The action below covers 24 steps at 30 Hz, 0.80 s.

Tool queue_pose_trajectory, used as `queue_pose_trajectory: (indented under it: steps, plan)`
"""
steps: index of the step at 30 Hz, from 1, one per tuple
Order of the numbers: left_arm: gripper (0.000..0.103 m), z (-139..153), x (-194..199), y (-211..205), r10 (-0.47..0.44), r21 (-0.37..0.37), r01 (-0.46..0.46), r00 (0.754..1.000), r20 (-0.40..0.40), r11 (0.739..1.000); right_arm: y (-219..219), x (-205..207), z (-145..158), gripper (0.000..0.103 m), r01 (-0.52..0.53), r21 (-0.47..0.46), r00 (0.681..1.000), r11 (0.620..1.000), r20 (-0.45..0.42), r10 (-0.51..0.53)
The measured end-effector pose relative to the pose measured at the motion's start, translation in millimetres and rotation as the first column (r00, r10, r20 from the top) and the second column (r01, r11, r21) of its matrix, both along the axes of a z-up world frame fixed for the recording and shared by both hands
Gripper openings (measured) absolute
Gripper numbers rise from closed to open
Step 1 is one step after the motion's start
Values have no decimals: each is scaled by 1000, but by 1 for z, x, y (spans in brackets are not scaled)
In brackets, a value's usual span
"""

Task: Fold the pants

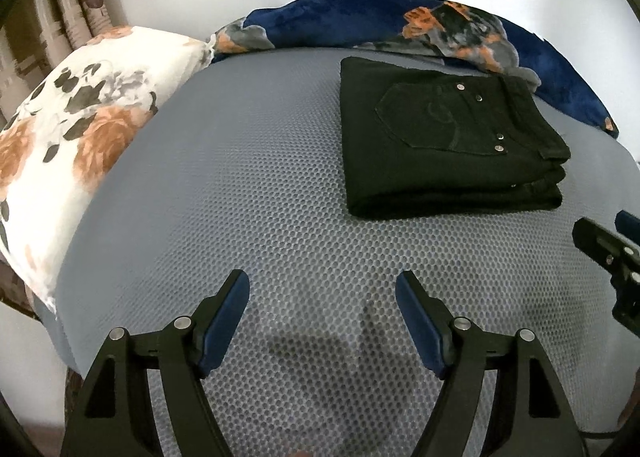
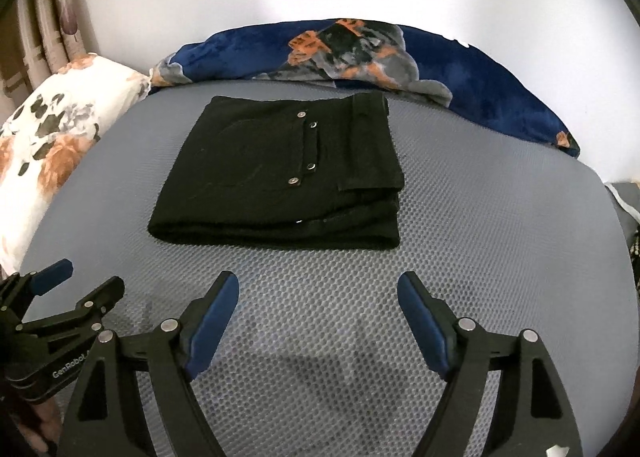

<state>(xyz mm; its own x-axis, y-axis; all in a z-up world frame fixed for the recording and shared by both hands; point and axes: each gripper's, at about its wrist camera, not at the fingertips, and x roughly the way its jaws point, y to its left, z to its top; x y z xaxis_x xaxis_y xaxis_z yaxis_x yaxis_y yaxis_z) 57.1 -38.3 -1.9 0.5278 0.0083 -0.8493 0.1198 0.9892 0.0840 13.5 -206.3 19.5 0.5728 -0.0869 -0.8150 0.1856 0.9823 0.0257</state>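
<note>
the black pants (image 2: pixel 280 173) lie folded in a flat stack on the gray mat (image 2: pixel 480 217), at twelve o'clock from the right gripper (image 2: pixel 318 297) and at two o'clock from the left gripper (image 1: pixel 322 293). both grippers hover over the mat with jaws apart, holding nothing. a floral pillow (image 1: pixel 60 145) sits at ten o'clock, a blue blanket (image 2: pixel 460 69) beyond the pants.
</note>
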Motion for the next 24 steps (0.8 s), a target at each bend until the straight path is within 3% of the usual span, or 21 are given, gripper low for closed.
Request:
queue_pose_trajectory:
  steps: [24]
  plan:
    - [76,10,-8,2,19,11,-19,999,29,1000,4,-9,3,81,22,6,1000,1000,19,-22]
